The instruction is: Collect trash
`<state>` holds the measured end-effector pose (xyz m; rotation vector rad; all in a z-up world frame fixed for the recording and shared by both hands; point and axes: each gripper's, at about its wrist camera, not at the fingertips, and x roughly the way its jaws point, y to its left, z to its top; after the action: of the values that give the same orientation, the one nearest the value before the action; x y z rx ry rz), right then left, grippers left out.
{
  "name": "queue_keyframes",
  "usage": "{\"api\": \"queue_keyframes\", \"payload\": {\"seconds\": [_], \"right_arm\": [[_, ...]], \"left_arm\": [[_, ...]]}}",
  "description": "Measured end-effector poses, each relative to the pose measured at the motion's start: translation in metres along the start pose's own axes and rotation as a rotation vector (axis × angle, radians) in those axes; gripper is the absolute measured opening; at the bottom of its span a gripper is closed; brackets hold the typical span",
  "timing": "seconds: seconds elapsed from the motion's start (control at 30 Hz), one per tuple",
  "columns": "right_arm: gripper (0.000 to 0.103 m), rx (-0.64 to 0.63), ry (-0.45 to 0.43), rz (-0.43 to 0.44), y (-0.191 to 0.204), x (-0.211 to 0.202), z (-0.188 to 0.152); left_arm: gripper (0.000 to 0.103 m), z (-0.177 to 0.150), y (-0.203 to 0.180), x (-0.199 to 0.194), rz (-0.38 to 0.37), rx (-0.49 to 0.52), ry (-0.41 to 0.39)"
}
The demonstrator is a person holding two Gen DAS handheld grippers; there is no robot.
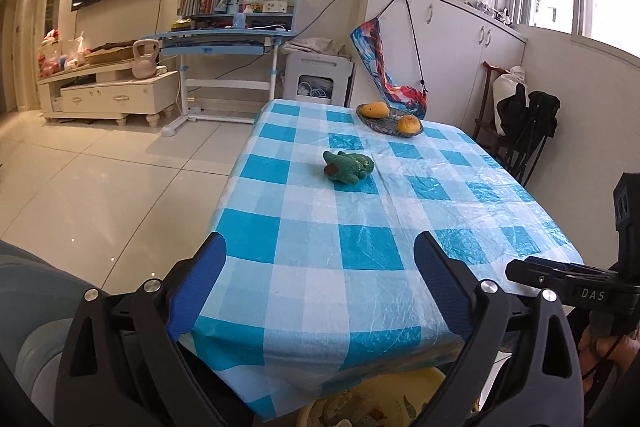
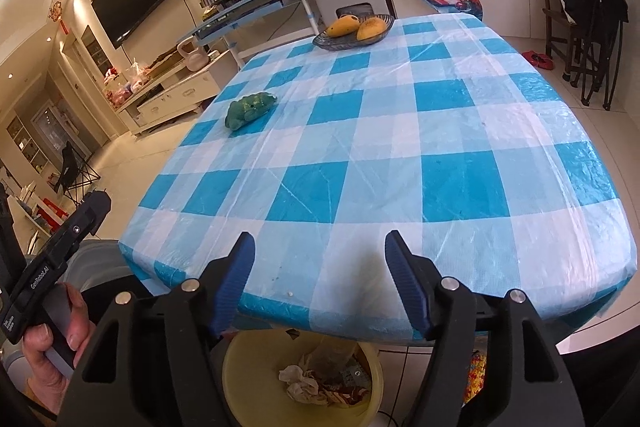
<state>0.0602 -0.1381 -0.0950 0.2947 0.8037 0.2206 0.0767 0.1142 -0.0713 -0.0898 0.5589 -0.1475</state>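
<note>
A yellow bin (image 2: 248,351) stands on the floor under the near edge of the table, with crumpled paper trash (image 2: 300,381) inside; its rim (image 1: 408,379) also shows in the left wrist view. My left gripper (image 1: 320,247) stands open wide above the table's near edge, nothing between its blue pads. My right gripper (image 2: 320,245) is open too, over the same edge and above the bin, with nothing in it. A green plush toy (image 1: 349,167) (image 2: 250,109) lies farther out on the blue-and-white checked tablecloth (image 1: 360,227) (image 2: 400,147).
A glass dish (image 1: 390,125) (image 2: 352,35) with two mangoes sits at the far end of the table. A dark chair with a bag (image 2: 580,23) stands to the right. A hand (image 2: 60,339) holds the other gripper's handle at lower left of the right wrist view.
</note>
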Motion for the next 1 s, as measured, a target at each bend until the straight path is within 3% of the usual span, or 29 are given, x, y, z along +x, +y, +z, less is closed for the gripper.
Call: {"api": "queue_keyframes", "payload": {"seconds": [1.0], "right_arm": [[0.07, -0.013, -0.009, -0.022, 0.0029, -0.0003, -0.0017]], "left_arm": [[0.096, -0.008, -0.0066, 0.0057, 0.015, 0.008, 0.042]]}}
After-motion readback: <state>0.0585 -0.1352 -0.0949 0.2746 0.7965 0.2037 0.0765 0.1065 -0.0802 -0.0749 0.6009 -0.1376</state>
